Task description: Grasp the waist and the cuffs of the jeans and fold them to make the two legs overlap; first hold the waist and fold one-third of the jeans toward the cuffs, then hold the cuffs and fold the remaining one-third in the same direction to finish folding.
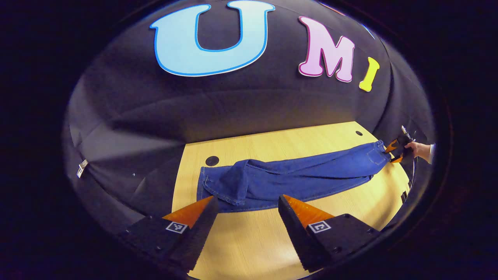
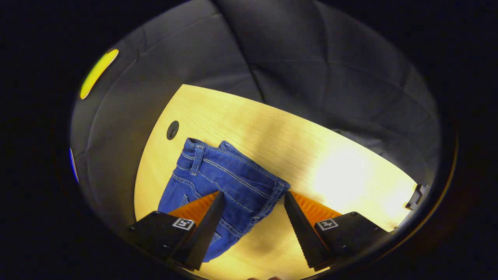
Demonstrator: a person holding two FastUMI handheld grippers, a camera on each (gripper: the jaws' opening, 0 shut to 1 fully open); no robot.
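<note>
Left gripper [image 1: 246, 204]: nearest the lens in the left gripper view, fingers spread wide and holding nothing, poised just short of the cuff end of the jeans [image 1: 288, 177].
Right gripper [image 2: 253, 200]: in the right gripper view, fingers wide apart, straddling the waistband [image 2: 233, 163] with denim lying between them but not pinched; seen far off in the left gripper view too, at the waist end, carried by a hand [image 1: 418, 149].
Jeans: stretched lengthwise across the light wooden table [image 1: 272, 249], cuffs toward the left gripper, waist toward the right; one leg rumpled and doubled back near the cuffs [image 1: 229, 186].
Step in hand, judged: taking hold at both ends for the leg-over-leg fold; no grasp made yet.
How to do it well: lowered onto the near edge at each end, closed on a single layer of hem and waistband rather than the whole stack; both ends lifted together and kept taut; rumpled cuff smoothed out during the carry-over so that seams meet.
Risk, judged: loose fold at the cuff caught by mistake, leaving the legs askew.
Surroundings: round cable holes [image 1: 212, 160] in the tabletop, black cloth wall [image 1: 233, 109] behind.
</note>
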